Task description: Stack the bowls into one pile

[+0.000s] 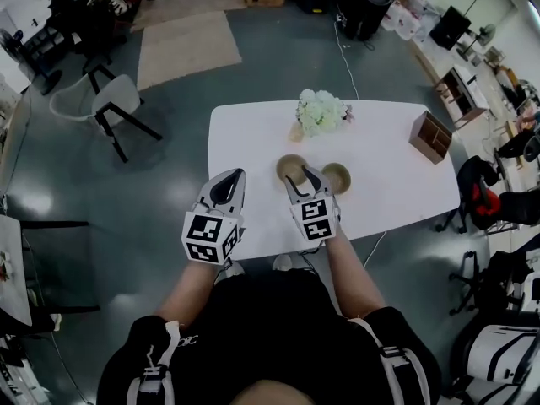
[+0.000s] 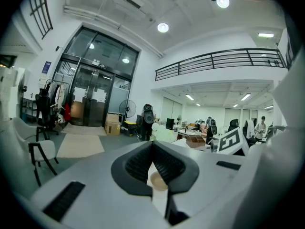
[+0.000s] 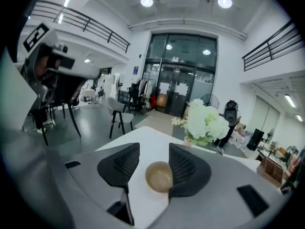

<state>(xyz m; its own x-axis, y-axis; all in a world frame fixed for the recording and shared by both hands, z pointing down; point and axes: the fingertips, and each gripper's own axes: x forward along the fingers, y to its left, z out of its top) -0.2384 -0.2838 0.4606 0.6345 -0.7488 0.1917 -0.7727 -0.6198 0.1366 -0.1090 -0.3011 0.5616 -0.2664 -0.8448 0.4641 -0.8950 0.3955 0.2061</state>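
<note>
Two tan bowls stand apart on the white table (image 1: pixel 253 133): the left bowl (image 1: pixel 291 162) and the right bowl (image 1: pixel 337 178). My right gripper (image 1: pixel 302 175) is open above the near side of the left bowl, its fingertips partly covering it. In the right gripper view a bowl (image 3: pixel 158 176) shows on the table between the spread jaws of that gripper (image 3: pixel 153 149), untouched. My left gripper (image 1: pixel 234 179) hovers over the table's near left part, shut and empty. In the left gripper view a bowl (image 2: pixel 157 181) shows below the closed tips of the left gripper (image 2: pixel 152 144).
A white flower bunch (image 1: pixel 321 112) (image 3: pixel 205 120) stands at the far middle of the table. A wooden box (image 1: pixel 430 137) sits at the right end. A white chair (image 1: pixel 114 99) stands on the floor to the left, office chairs (image 1: pixel 485 201) to the right.
</note>
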